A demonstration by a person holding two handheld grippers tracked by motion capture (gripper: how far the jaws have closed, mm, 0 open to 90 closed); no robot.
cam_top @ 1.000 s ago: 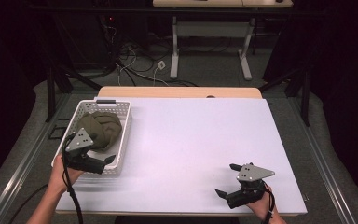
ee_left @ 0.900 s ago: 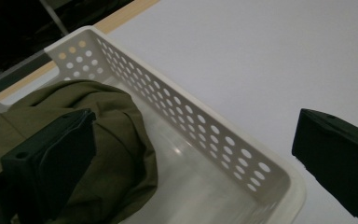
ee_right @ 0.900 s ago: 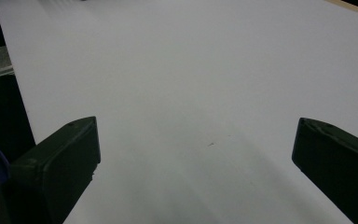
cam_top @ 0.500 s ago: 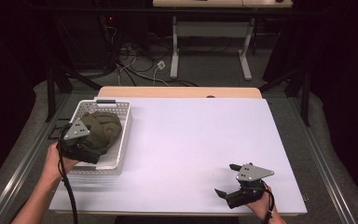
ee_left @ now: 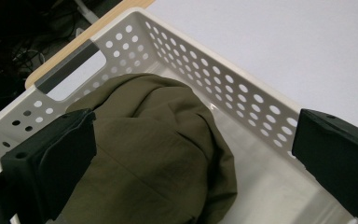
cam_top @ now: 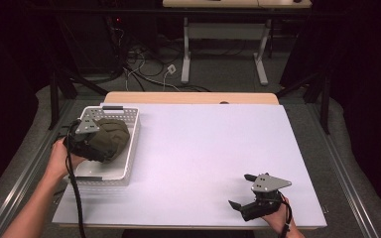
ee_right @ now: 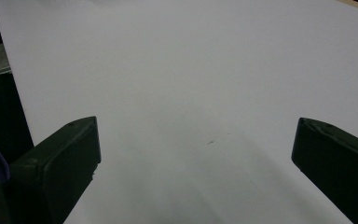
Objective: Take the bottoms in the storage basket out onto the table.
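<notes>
Olive cloth [ee_left: 154, 154], soft, matte woven fabric w/ creases, lies bunched in white perforated plastic basket [cam_top: 129, 130] at worktop's [cam_top: 203, 148] left edge, near far-left corner. Left tool [ee_left: 191, 158] is over the basket w/ jaws wide apart; its left jaw sits at the cloth, contact can't be told. Right tool [cam_top: 243, 191], jaws also wide, holds nothing, low over bare white worktop near front-right corner.

Olive cloth [ee_left: 154, 154] bunched in white basket [ee_left: 242, 98].
</notes>
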